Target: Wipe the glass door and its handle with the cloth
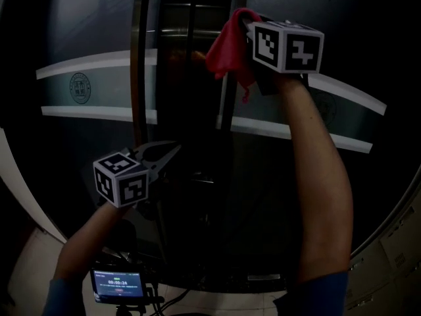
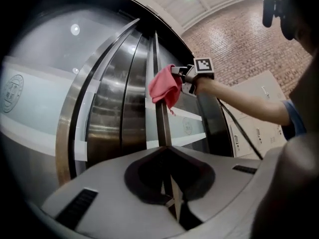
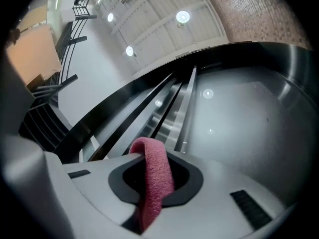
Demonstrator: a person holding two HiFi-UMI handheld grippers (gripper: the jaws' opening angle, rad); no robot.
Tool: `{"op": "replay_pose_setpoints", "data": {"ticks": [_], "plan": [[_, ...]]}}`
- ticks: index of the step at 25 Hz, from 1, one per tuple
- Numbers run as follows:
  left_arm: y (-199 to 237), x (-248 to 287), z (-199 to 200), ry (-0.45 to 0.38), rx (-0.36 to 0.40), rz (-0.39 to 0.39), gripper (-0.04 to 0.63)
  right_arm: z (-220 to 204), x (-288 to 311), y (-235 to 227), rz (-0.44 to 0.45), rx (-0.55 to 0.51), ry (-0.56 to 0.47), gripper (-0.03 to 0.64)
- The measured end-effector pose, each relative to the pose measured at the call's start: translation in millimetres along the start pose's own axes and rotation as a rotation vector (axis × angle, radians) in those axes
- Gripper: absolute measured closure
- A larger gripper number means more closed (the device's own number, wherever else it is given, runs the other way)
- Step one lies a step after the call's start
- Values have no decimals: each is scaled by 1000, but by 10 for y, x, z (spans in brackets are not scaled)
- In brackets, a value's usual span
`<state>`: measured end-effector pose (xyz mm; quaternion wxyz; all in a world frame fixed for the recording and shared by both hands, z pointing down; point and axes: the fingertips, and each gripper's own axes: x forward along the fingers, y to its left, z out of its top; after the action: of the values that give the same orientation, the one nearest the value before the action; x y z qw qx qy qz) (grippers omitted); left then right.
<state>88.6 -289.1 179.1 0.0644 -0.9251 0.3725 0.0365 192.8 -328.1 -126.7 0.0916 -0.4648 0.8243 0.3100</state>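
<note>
My right hand-held gripper pinches the cloth on the upright handle, which runs down toward 6 o'clock. My left hand-held gripper is pressed together and empty.

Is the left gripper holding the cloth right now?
No, the cloth is clamped in the right gripper, while the left gripper has its jaws together on nothing.

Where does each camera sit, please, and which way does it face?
Head view: head-mounted, facing the glass door; forearms, left gripper and right gripper show.
Left gripper view: on that gripper, looks up past its shut jaws at the door handle; right forearm shows.
Right gripper view: on that gripper, looks up the door; jaws pinch the red cloth.
Shared: head and left gripper views show cloth at handle.
</note>
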Motion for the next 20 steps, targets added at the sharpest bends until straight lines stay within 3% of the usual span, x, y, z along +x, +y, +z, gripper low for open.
{"op": "replay_pose_setpoints", "data": {"ticks": [5,12,17,20], "plan": [[138,90,-206,3,-57,68,581,-256,-33,41,74,42,6,588],[18,283,-264,-25,-52,128,581,-1527,-696,801,224,-20,45,588],[-46,372,-426,-8,-26,174,581,-2523,-1155,1370,282,89,102,588],[-50,423,-585,14,-26,201,581,-2961,-1350,1626,300,206,150,588]]}}
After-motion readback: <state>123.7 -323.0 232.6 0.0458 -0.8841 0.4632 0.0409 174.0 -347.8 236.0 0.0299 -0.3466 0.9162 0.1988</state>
